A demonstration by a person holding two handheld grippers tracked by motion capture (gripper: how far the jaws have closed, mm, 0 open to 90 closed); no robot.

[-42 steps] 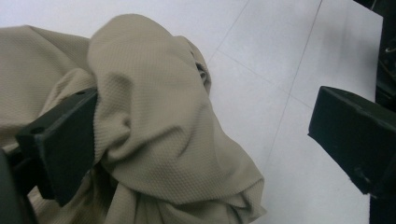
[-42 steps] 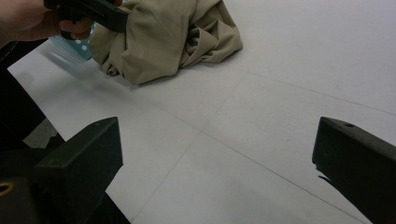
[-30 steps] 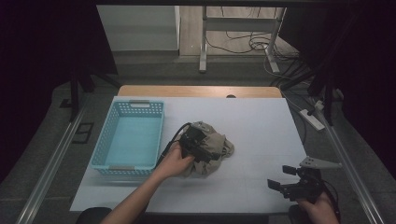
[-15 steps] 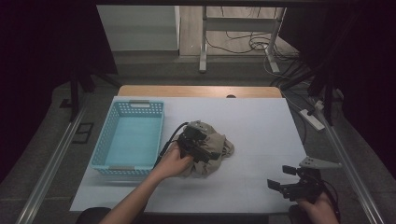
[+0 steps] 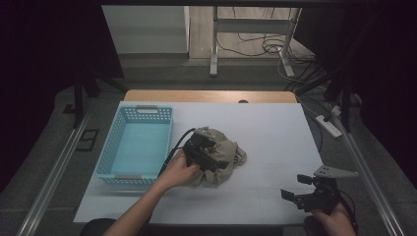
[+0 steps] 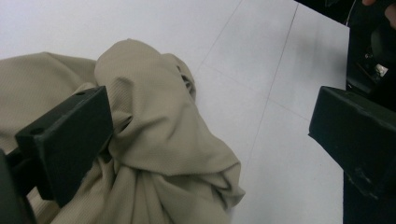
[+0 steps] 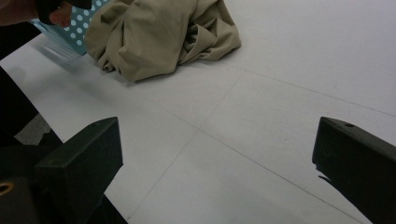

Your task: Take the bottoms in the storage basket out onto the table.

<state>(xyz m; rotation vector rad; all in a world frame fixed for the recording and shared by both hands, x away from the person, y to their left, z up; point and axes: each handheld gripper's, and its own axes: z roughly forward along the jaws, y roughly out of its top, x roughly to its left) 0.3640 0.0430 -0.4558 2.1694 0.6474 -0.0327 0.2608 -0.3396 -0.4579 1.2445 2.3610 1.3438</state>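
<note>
A crumpled beige cloth point(image 5: 235, 155) lies on the white table point(image 5: 275, 132), just right of a light blue basket point(image 5: 135, 112). My left gripper point(image 5: 216, 160) rests on top of the cloth, with a hand behind it. In the left gripper view the left gripper point(image 6: 212, 109) is open wide: one jaw presses into the cloth point(image 6: 159, 121), the other hangs over bare table. My right gripper point(image 5: 296, 187) stands open near the table's front right corner, apart from the cloth point(image 7: 154, 32). In its own view the right gripper point(image 7: 217, 135) has nothing between its jaws.
The basket's perforated wall point(image 7: 80, 22) is behind the cloth in the right gripper view, and the basket looks empty from above. Bare white surface stretches between the cloth and the right gripper. A power strip point(image 5: 328, 125) lies off the table's right edge.
</note>
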